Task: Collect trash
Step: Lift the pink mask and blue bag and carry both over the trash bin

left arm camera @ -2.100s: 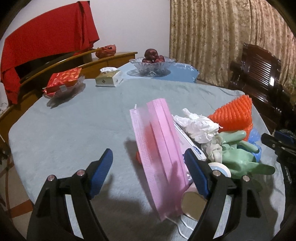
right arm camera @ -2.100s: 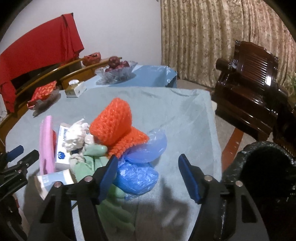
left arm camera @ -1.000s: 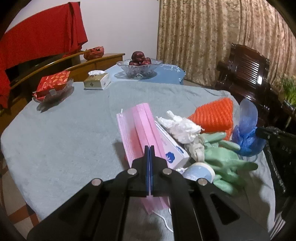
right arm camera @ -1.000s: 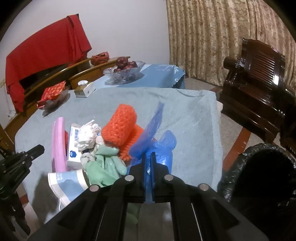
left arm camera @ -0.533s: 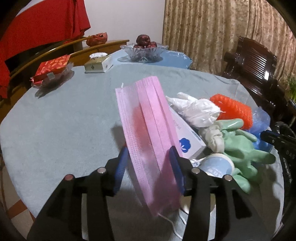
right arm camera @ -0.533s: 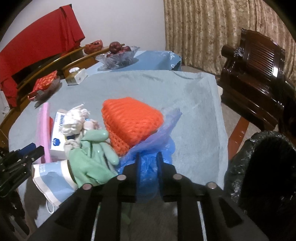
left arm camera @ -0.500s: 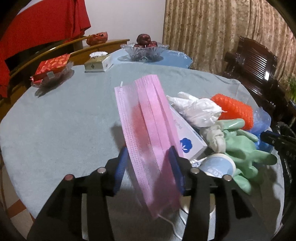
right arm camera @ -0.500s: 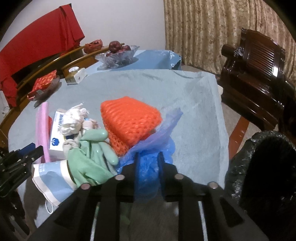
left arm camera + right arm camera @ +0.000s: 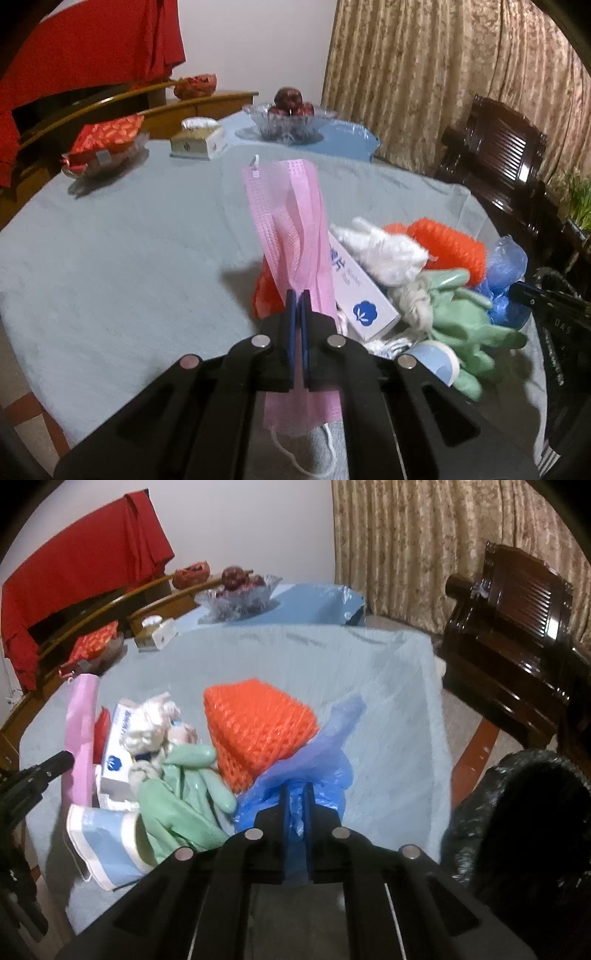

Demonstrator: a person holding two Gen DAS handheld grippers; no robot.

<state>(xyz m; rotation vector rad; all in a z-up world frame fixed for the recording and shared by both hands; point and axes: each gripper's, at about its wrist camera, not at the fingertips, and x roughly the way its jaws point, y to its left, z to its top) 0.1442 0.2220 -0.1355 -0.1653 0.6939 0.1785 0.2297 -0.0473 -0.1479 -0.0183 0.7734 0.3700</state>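
Fingers of left gripper (image 9: 298, 299) pinched on pink face mask (image 9: 291, 229); mask stands up from the pads toward 12 o'clock, lower end with ear loop hanging below the fingers. Right gripper (image 9: 296, 794) fingers clamped on crumpled blue plastic bag (image 9: 317, 753), bag bunched above the pads.

Rest of trash pile sits on the grey-blue covered worktop (image 9: 122, 240), at 3 o'clock of the mask in the left view: white carton with blue logo (image 9: 352, 284), white tissue wad (image 9: 388, 251), green rubber gloves (image 9: 184, 794), orange foam net (image 9: 255, 723), light-blue mask (image 9: 107, 853). Orange net touches the blue bag.

Black bin bag (image 9: 524, 812) at 3 o'clock of right gripper, off the worktop edge. Fruit bowl (image 9: 291, 122) and tissue box (image 9: 197, 140) at the far end.
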